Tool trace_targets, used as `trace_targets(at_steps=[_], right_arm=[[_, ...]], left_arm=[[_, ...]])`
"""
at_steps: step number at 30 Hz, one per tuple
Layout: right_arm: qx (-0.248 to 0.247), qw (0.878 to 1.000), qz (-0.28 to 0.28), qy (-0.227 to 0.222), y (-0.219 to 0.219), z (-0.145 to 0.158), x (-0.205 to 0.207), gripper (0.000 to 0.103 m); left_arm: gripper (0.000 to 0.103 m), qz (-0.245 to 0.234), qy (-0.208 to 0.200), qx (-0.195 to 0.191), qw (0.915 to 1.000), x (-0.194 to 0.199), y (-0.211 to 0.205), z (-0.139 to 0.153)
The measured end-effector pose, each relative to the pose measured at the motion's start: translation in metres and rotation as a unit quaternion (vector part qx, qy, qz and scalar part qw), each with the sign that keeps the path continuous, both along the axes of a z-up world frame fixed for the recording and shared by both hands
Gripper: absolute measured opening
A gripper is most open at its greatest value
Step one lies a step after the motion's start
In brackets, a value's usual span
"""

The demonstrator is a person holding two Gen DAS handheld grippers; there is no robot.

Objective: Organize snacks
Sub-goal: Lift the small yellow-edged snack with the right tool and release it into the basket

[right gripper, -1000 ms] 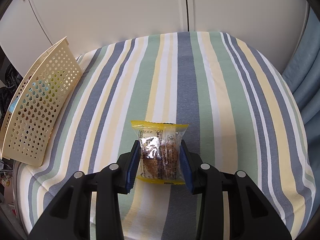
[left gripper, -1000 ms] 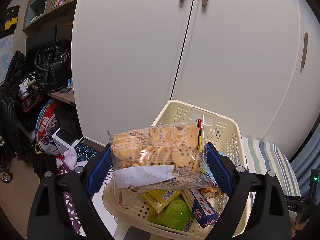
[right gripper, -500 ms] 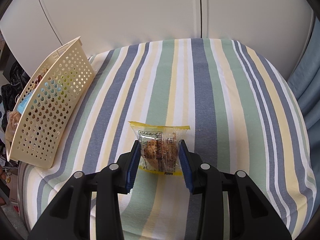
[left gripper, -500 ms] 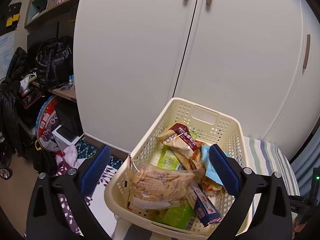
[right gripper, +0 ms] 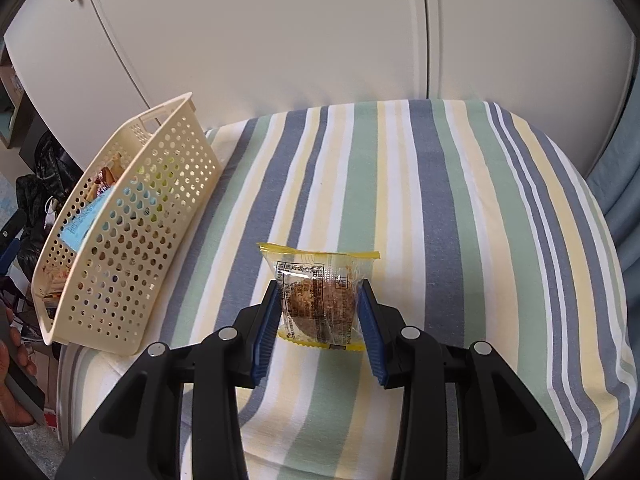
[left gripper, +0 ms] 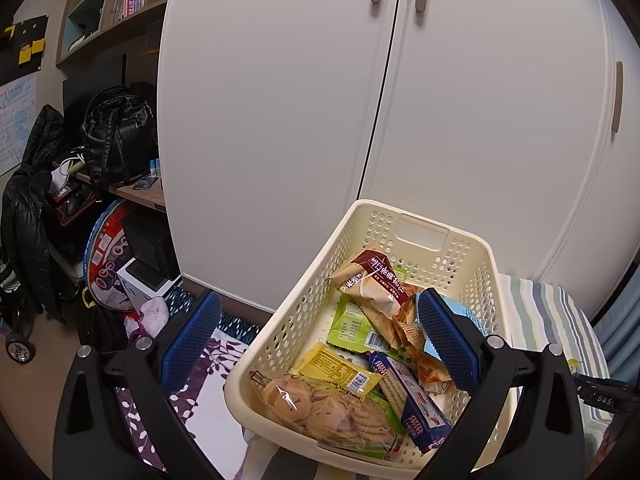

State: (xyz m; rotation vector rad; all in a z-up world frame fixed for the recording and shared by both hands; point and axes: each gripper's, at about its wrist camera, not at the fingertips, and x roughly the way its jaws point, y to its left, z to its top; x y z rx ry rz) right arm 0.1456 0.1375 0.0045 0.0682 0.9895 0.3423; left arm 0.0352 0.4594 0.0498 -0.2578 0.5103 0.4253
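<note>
A cream perforated basket (left gripper: 304,312) holds several snack packs, with a clear bag of cookies (left gripper: 320,408) lying at its near end beside a blue cracker pack (left gripper: 416,400). My left gripper (left gripper: 320,336) hovers open above the basket, nothing between its blue pads. In the right wrist view, my right gripper (right gripper: 319,316) is shut on a yellow-edged pastry packet (right gripper: 318,294), held just over the striped cloth (right gripper: 460,220). The same basket (right gripper: 132,240) stands at the left edge of that cloth.
White cupboard doors (left gripper: 400,100) rise right behind the basket and the striped surface. Left of the cupboard are shelves, a black backpack (left gripper: 116,132) and clutter on the floor. A blue curtain (right gripper: 624,168) hangs at the right. A person's hand (right gripper: 12,392) shows at the lower left.
My left gripper opened and the cookie bag dropped into the basket, settling at its near end. My right gripper, still holding the pastry packet, pulled back and turned a little towards the basket.
</note>
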Motion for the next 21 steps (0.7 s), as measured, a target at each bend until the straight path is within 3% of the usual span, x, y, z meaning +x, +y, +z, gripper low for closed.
trace_targets(at_steps=[6,21], right_arm=[[0.023,1.0,0.009,-0.013,0.016,0.02,0.001,0.039],[0.085,0.989,0.077,-0.092,0.091,0.11,-0.006,0.039]], left_arm=[[0.1,0.006,0.001,0.006,1.0,-0.001,0.001,0.0],[0.1,0.021,-0.009,0.01,0.9997,-0.009,0.006,0.005]])
